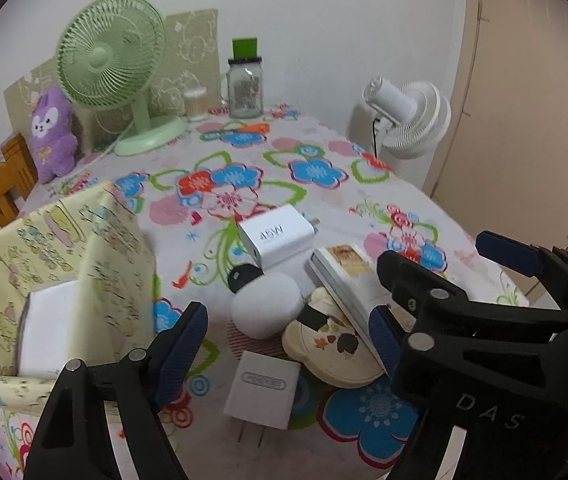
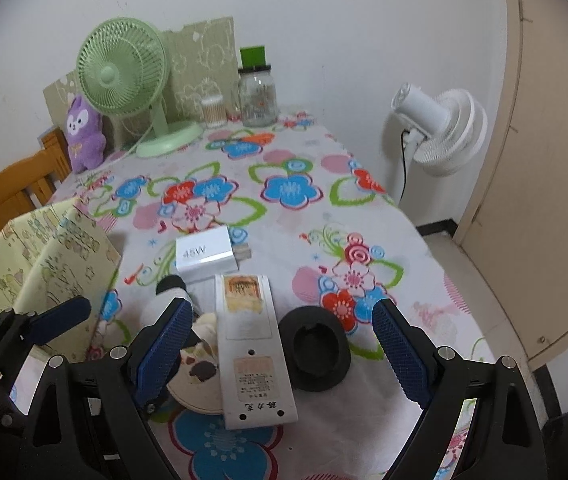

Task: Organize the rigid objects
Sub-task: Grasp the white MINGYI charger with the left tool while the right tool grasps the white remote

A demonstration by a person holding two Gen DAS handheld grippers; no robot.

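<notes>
Left gripper gapes above the white puff; right gripper wide (both empty)

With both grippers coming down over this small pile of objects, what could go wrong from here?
1. The long white box lies tilted on the cream round case; gripping either may make the box slide off.
2. The two grippers crowd each other: the right gripper sits close to the left gripper, so the fingers might collide.
3. The white ball touches the 45W charger and could roll if nudged.
</notes>
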